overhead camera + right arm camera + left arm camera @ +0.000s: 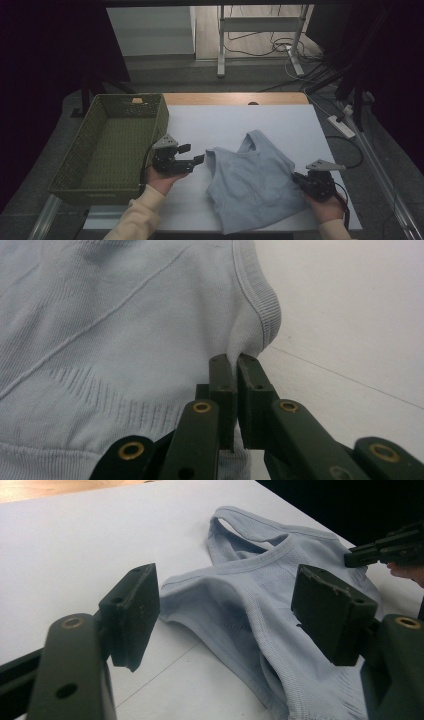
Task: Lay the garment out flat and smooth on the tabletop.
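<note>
Two grippers work a pale blue ribbed knit tank top (255, 182) that lies crumpled on the white table sheet (240, 122), right of the empty olive-green woven basket (112, 145). The right gripper (235, 360) is clenched on the garment's banded edge, the fabric bunching up between its pads; in the high view its tips are hidden under the cloth. The left gripper (227, 615) stands released, jaws wide apart just beside the top's near edge, touching nothing. The top's lower hem is cut off in the left gripper view. The person's cream sleeve (135, 217) runs off the bottom of the high view.
</note>
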Demonstrator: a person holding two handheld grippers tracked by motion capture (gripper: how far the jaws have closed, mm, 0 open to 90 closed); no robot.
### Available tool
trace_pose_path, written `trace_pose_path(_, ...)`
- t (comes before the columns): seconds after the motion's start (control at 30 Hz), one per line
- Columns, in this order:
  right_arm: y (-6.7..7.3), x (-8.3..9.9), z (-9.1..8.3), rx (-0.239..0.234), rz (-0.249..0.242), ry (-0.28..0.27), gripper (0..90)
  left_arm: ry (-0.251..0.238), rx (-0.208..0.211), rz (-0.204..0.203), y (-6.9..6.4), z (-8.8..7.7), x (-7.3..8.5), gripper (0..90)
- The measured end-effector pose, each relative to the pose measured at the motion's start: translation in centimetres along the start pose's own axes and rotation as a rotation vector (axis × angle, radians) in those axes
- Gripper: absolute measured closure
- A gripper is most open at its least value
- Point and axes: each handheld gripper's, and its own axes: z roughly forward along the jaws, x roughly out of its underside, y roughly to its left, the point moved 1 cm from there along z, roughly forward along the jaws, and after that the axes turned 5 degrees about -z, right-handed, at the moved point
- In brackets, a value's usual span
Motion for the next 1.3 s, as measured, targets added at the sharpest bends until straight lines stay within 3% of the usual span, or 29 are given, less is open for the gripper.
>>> trace_pose_path(0.3, -0.3, 0.1, 0.1, 0.008, -0.006, -0.038, 77.1, 0.009, -0.001, 0.003, 0.0, 0.2, 0.1, 27.5)
trace_pose_path(0.5, -0.3, -0.1, -0.1, -0.005, -0.020, -0.082, 61.7, 0.011, 0.000, 0.004, -0.1, 0.3, 0.1, 27.5)
trace_pose_path(0.67, -0.4, -0.6, -0.3, 0.023, -0.013, -0.117, 50.2, 0.019, 0.001, 0.007, -0.1, 0.4, 0.1, 27.5)
trace_pose_path(0.93, -1.0, -0.5, -0.3, 0.036, 0.011, -0.129, 48.0, 0.049, 0.012, 0.010, -0.4, 1.1, 0.7, 27.3)
trace_pose_path(1.3, -0.8, -0.7, -0.1, 0.037, -0.003, -0.129, 47.6, 0.166, 0.005, 0.008, -1.0, 4.0, 2.1, 27.0)
